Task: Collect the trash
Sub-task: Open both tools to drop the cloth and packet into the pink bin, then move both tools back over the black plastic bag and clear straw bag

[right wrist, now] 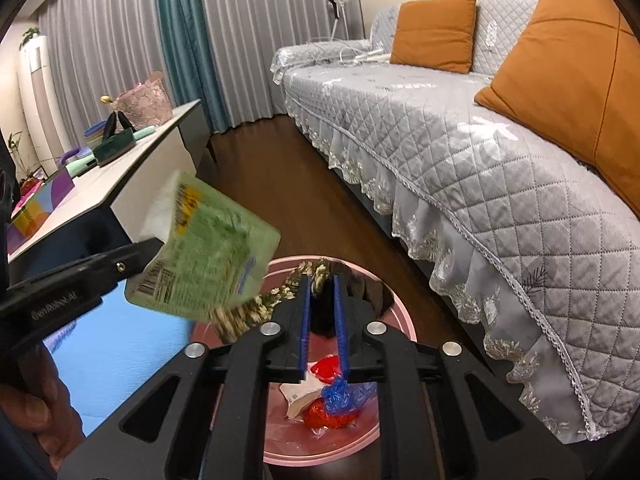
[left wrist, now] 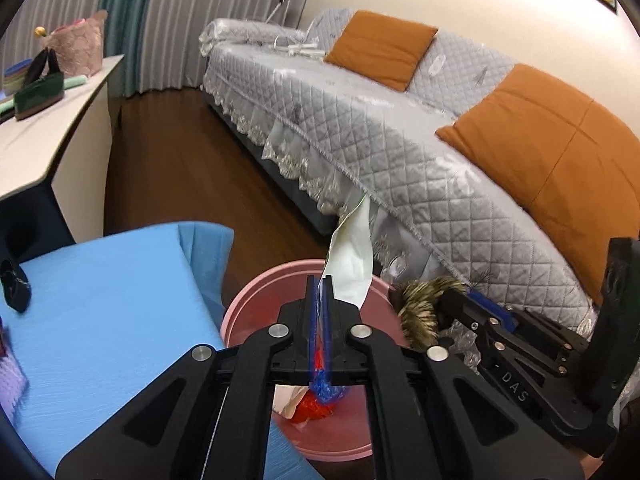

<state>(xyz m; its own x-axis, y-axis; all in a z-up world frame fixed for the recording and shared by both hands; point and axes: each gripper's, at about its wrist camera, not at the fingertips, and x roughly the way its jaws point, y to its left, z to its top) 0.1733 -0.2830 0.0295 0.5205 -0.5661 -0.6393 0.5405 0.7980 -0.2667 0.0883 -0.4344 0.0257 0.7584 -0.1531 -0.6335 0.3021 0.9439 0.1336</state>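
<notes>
My left gripper (left wrist: 319, 280) is shut on a flat green-and-white wrapper (left wrist: 352, 256) and holds it over the pink bin (left wrist: 244, 308); the same wrapper (right wrist: 208, 256) shows in the right wrist view, printed side up. My right gripper (right wrist: 322, 280) is above the pink bin (right wrist: 400, 312), its jaws a narrow gap apart around a brown furry strip (right wrist: 256, 308) that hangs over the rim; whether it grips is unclear. The furry strip (left wrist: 424, 312) also shows at the right gripper's tip in the left wrist view. Red and blue crumpled wrappers (right wrist: 336, 404) lie in the bin.
A table with a blue cloth (left wrist: 112, 312) stands left of the bin, with a small black object (left wrist: 16, 284) on it. A grey quilted sofa (left wrist: 400, 152) with orange cushions (left wrist: 380, 46) runs along the right. A white side table (right wrist: 120, 176) holds bags and boxes.
</notes>
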